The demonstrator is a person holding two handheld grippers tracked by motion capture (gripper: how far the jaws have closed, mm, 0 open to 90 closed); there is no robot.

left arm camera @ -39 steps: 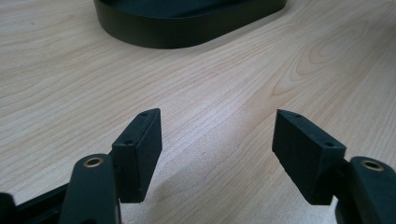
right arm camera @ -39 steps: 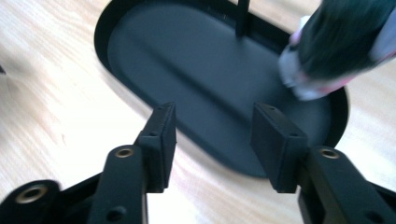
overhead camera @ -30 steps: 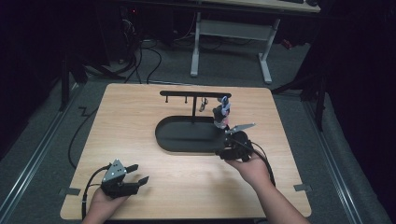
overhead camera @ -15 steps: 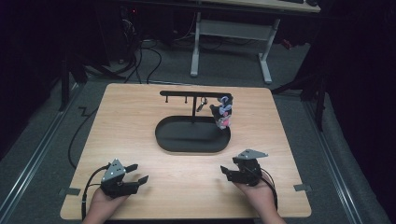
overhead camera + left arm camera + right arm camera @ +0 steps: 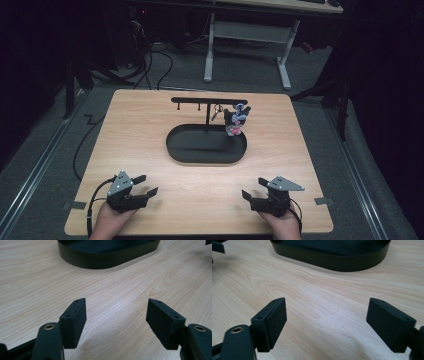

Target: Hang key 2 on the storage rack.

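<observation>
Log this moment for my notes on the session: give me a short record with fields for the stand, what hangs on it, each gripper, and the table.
stand: black oval tray with an upright post and a crossbar, mid-table
hanging item: small toy keychain on the crossbar's right part, above the tray
left gripper: open, nothing between its jaws, low at the near left edge
right gripper: jaws have just been opening, now wide, nothing between them, low at the near right edge
table: light wood, tray apart from both grippers
</observation>
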